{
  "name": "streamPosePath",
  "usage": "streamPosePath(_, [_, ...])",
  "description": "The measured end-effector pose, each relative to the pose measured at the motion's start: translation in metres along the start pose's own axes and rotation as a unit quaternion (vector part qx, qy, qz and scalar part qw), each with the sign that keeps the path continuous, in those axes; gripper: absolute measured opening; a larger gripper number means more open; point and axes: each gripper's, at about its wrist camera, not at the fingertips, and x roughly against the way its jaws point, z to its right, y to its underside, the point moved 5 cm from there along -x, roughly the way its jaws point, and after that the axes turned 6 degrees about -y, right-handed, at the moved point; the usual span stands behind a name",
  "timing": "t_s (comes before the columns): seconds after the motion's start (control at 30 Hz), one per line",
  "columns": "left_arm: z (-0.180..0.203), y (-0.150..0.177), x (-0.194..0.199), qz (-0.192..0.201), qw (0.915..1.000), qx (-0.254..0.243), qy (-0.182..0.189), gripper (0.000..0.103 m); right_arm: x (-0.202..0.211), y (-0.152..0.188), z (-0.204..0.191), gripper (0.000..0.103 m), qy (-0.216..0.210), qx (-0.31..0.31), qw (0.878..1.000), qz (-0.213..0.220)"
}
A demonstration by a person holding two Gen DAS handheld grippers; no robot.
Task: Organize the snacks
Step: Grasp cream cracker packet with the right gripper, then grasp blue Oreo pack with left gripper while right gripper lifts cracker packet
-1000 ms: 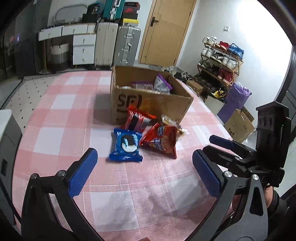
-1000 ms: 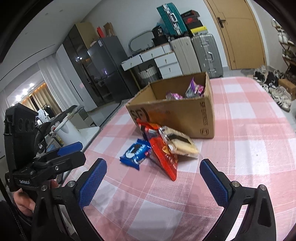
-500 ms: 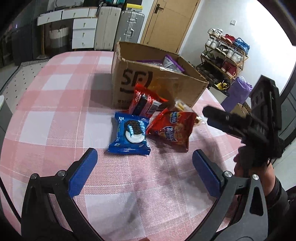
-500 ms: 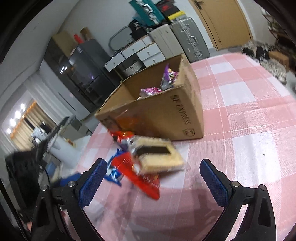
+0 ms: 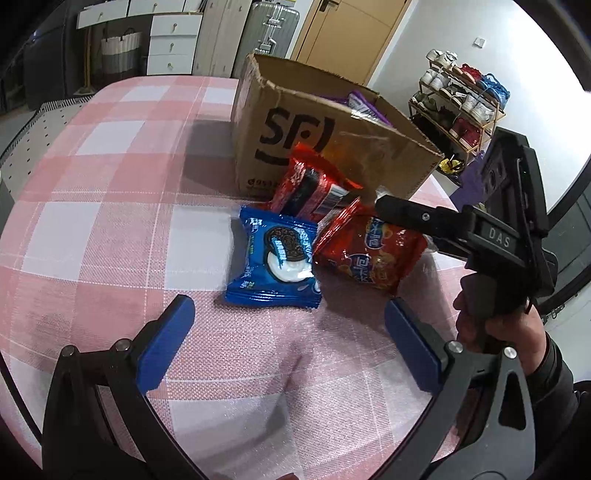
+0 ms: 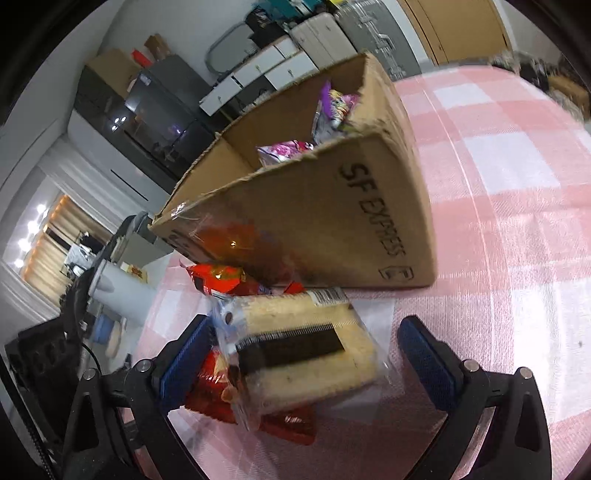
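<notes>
A cardboard box (image 5: 332, 136) holding purple snack packs stands on the pink checked table (image 5: 110, 206); it also shows in the right wrist view (image 6: 332, 221). In front of it lie a blue Oreo pack (image 5: 275, 258), a red cookie pack (image 5: 310, 184) and a red snack bag (image 5: 373, 251). A clear-wrapped sandwich biscuit pack (image 6: 299, 350) lies on the red bag (image 6: 288, 424). My right gripper (image 6: 306, 362) is open, its jaws either side of the biscuit pack. My left gripper (image 5: 288, 343) is open and empty, just short of the Oreo pack.
The right gripper's body and the hand holding it (image 5: 491, 243) reach in from the right over the red bag. Drawers and suitcases (image 5: 221, 33) stand behind the table, a shoe rack (image 5: 461, 96) at the right.
Both grippers moved forward toward the snacks. The right gripper closed in until its open jaws straddle the biscuit pack. The left came closer to the Oreo pack.
</notes>
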Motion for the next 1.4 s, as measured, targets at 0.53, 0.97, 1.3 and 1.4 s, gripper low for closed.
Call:
streamPosePath(0.53, [-0.002, -0.006, -0.007, -0.005, 1.0, 0.004, -0.002, 0.102, 0.001, 0.012, -0.008, 0.06, -0.03, 0.012, 0.999, 0.001])
streamPosePath(0.97, [-0.005, -0.001, -0.002, 0.003, 0.9999, 0.0, -0.017, 0.102, 0.037, 0.015, 0.018, 0.058, -0.071, -0.049, 0.995, 0.041])
streamPosePath(1.3, [-0.021, -0.012, -0.02, -0.011, 0.999, 0.01, -0.043, 0.102, 0.068, 0.021, 0.023, 0.058, -0.092, -0.059, 0.992, 0.065])
streamPosePath(1.4, [-0.023, -0.018, -0.028, -0.016, 0.9987, 0.007, -0.048, 0.102, 0.076, 0.023, 0.024, 0.058, -0.093, -0.058, 0.992, 0.068])
